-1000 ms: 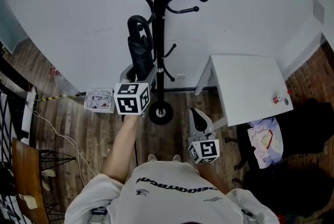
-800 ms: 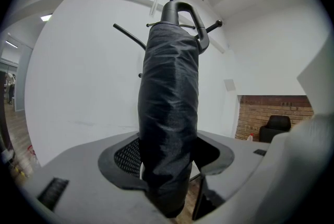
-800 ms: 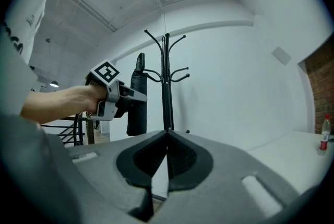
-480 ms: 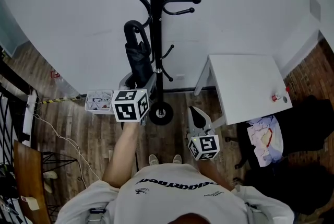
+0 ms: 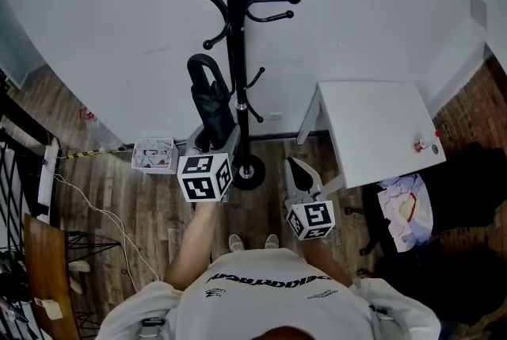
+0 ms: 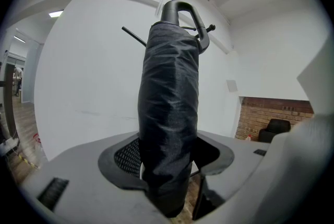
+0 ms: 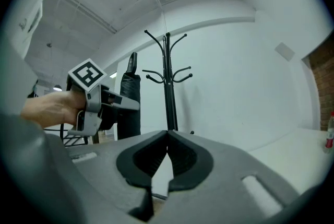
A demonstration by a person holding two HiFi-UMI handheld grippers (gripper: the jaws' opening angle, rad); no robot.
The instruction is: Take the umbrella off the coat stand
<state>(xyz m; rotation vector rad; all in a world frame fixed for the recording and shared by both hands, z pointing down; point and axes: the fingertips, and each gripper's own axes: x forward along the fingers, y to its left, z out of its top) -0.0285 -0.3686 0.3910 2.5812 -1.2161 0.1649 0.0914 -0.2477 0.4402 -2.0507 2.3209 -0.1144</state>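
A folded black umbrella (image 5: 212, 101) with a curved handle (image 6: 180, 9) stands upright between the jaws of my left gripper (image 5: 212, 142). In the left gripper view the pads of that gripper (image 6: 167, 152) press on its lower body. It hangs just left of the black coat stand (image 5: 232, 53), and in the right gripper view the umbrella (image 7: 128, 100) sits apart from the pole (image 7: 168, 87) and its hooks. My right gripper (image 5: 299, 176) is held low, to the right of the stand's base. Its fingertips (image 7: 167, 134) meet with nothing between them.
A white table (image 5: 380, 124) stands right of the stand, with a small red-capped item (image 5: 422, 145) near its edge. The stand's round base (image 5: 248, 170) rests on the wood floor. A small box of papers (image 5: 154, 154) lies on the left, and dark furniture sits at the far right.
My left gripper has come back toward me and a little lower with the umbrella, whose handle now sits below and left of the hooks. The right gripper has hardly moved.
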